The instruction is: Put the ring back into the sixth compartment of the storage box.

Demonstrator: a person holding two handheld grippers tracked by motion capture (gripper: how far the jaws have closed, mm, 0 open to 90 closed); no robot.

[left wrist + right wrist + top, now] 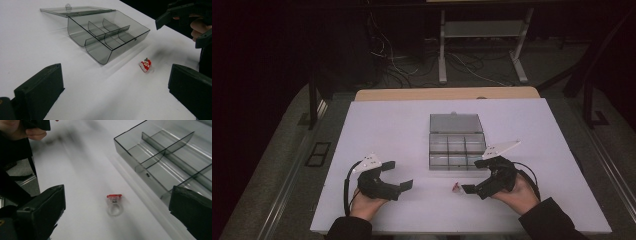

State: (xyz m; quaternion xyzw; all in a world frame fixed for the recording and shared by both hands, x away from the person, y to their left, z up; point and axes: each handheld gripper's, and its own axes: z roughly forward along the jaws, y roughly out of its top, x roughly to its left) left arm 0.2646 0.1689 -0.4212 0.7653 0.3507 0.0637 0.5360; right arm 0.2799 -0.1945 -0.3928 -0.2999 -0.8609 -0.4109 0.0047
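— Smoky clear plastic, that organiser box sitting near the middle of the white desk; its lid is lying flat open toward the far edge, and thin dividers are splitting the tray into small compartments with rounded front walls.

— And the little red thing?

— A toy ring, sitting on the desk just in front of the box, toward the near edge. From the left gripper view it is showing a red-and-white figure on top (details too small to read); from the right gripper view a translucent band is showing under a red top, slightly blurred.

— Grippers?

— Left gripper is resting near the near-left part of the desk, black blocky jaws spread wide, holding nothing. Right gripper is sitting just right of the ring, jaws also gaping wide and empty, pointing toward it. Each is carrying a pale three-cornered plate.

— Anything around?

— Cables and a metal frame are lying on the dim floor beyond the far edge.
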